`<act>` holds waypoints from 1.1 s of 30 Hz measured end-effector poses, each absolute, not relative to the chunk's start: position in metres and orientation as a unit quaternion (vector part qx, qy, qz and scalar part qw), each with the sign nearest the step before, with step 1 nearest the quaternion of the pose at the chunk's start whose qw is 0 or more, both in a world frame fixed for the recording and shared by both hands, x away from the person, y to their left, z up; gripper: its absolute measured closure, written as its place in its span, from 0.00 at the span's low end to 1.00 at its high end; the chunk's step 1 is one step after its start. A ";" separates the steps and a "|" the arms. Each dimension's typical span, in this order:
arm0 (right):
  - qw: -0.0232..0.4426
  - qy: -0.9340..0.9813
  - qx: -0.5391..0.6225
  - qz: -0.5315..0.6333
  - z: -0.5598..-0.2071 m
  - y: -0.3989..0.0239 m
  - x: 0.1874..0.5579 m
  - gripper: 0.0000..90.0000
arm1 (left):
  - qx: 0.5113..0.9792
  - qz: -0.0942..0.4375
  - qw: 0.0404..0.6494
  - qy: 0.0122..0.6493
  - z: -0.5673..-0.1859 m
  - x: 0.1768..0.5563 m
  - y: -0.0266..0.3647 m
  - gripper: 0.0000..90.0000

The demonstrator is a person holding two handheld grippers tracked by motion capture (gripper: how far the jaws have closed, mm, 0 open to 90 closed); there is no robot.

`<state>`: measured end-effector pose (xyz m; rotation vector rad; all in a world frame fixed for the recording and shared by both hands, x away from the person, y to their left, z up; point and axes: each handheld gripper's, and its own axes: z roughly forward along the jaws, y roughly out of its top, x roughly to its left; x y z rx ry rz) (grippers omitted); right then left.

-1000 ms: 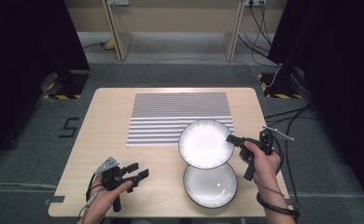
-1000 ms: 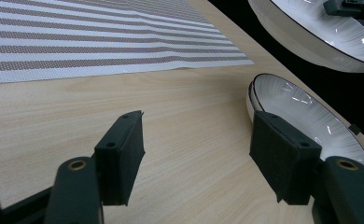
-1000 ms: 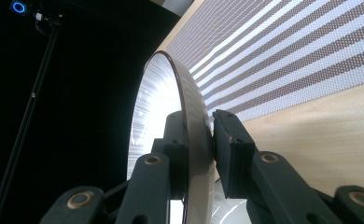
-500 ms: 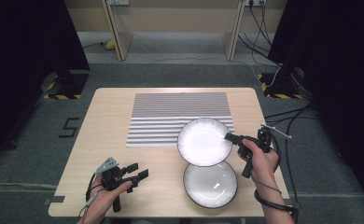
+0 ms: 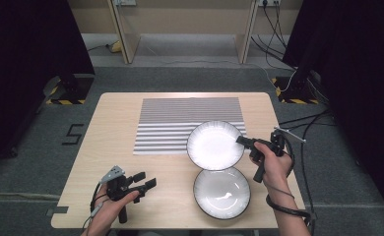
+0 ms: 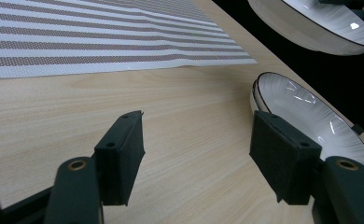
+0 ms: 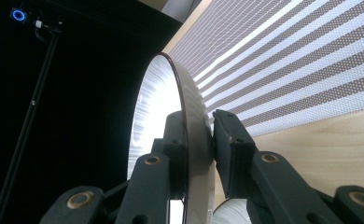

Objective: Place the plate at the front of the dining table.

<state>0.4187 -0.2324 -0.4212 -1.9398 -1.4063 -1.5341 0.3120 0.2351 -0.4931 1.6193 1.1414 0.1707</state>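
Two white plates we see: our right hand-held gripper (image 5: 240,141) clamps the upper plate (image 5: 214,145) by its rim above the table (image 5: 116,128), over the lower plate (image 5: 221,192); our left hand-held gripper (image 5: 145,180) stands open, empty.

Bare tabletop (image 5: 116,132) left of mat (image 5: 180,123)

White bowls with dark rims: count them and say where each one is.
2. One bowl is lifted over the table, its rim pinched by the right gripper, above the striped mat's near right corner. The other bowl sits on the table just below it, near the front edge.
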 end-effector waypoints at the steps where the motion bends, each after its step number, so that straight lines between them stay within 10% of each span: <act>1: 0.152 -0.488 -0.675 -0.532 -0.421 -0.232 0.419 0.84 | 0.684 0.072 0.544 0.480 -0.493 0.312 0.235 0.38; 33: 0.144 -0.487 -0.674 -0.537 -0.413 -0.220 0.441 0.84 | 0.682 0.072 0.546 0.481 -0.493 0.312 0.236 0.38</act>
